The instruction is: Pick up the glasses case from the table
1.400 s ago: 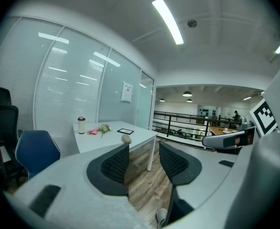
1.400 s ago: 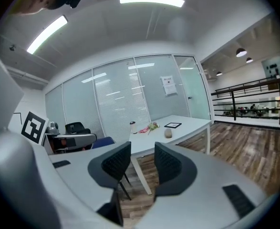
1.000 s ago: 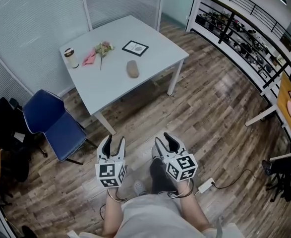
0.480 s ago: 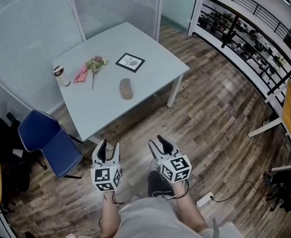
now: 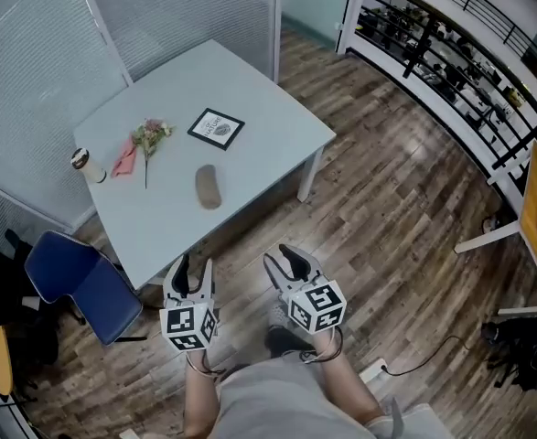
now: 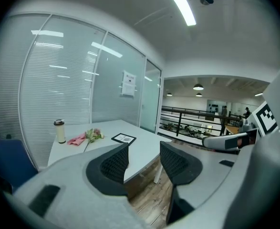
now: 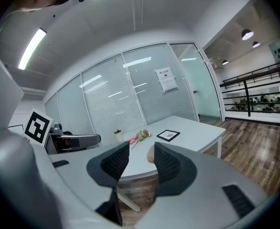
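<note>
Left tongs (image 5: pixel 191 268) and right tongs (image 5: pixel 280 256) hover spread and empty, short of the counter (image 5: pixel 254 158) bearing the case (image 5: pixel 208 187).

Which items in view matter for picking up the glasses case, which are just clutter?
Job: brown oval glasses case; pale grey table; left tongs; right tongs, both open.
Clutter: white lidded cup; pink cloth; flower sprig; black-framed picture; blue chair.

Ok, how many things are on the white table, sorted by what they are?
Glasses case: 1
Framed picture: 1
Flower sprig: 1
Pink cloth: 1
Cup with lid: 1
Total: 5
</note>
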`<state>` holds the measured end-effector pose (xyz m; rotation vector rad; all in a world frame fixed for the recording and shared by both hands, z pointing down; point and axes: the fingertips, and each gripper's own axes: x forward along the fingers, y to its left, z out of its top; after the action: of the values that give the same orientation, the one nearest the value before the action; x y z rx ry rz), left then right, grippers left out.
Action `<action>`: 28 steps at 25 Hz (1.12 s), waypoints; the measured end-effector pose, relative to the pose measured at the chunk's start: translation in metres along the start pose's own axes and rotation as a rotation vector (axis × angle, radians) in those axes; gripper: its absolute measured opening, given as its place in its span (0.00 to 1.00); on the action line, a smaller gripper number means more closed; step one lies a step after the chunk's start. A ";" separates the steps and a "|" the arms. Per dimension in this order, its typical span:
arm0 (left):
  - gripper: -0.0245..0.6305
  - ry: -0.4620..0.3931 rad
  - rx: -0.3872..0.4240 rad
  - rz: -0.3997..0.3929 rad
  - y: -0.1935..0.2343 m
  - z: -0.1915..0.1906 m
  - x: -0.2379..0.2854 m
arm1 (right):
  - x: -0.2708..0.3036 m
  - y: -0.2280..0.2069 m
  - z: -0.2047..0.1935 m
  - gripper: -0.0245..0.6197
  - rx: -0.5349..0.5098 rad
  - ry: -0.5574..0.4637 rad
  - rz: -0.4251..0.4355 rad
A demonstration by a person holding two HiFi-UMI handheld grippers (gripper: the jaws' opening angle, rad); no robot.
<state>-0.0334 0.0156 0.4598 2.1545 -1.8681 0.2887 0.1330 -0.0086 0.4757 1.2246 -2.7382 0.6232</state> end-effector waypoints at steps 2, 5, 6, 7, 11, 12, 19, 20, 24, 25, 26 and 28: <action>0.33 0.005 0.002 -0.006 -0.007 0.003 0.012 | 0.003 -0.012 0.002 0.28 0.004 0.007 0.001; 0.33 0.016 0.007 -0.013 -0.011 0.005 0.024 | 0.007 -0.023 0.004 0.29 0.010 0.013 0.001; 0.33 0.021 0.006 -0.014 -0.012 0.004 0.027 | 0.007 -0.026 0.004 0.29 0.012 0.015 -0.001; 0.33 0.026 0.002 -0.016 -0.013 0.002 0.031 | 0.007 -0.030 0.004 0.29 0.013 0.019 -0.003; 0.33 0.047 -0.015 -0.027 -0.013 -0.005 0.046 | 0.013 -0.040 0.001 0.29 0.016 0.032 -0.009; 0.33 0.053 -0.020 -0.031 -0.013 -0.007 0.050 | 0.015 -0.041 0.001 0.29 0.013 0.034 -0.011; 0.33 0.058 -0.024 -0.069 0.000 -0.005 0.082 | 0.040 -0.052 0.004 0.29 0.010 0.040 -0.046; 0.33 0.058 -0.028 -0.072 0.002 -0.005 0.087 | 0.045 -0.055 0.003 0.29 0.010 0.045 -0.052; 0.33 0.071 -0.046 -0.079 0.018 -0.006 0.105 | 0.072 -0.063 0.005 0.29 0.010 0.068 -0.065; 0.33 0.075 -0.049 -0.081 0.024 -0.006 0.111 | 0.081 -0.064 0.006 0.29 0.006 0.073 -0.067; 0.33 0.077 -0.051 -0.083 0.032 -0.005 0.117 | 0.091 -0.063 0.008 0.30 0.000 0.078 -0.069; 0.34 0.080 -0.057 -0.090 0.048 -0.003 0.129 | 0.110 -0.061 0.010 0.30 -0.008 0.085 -0.078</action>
<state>-0.0617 -0.1101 0.5077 2.1485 -1.7106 0.2949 0.1037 -0.1256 0.5126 1.2655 -2.6083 0.6395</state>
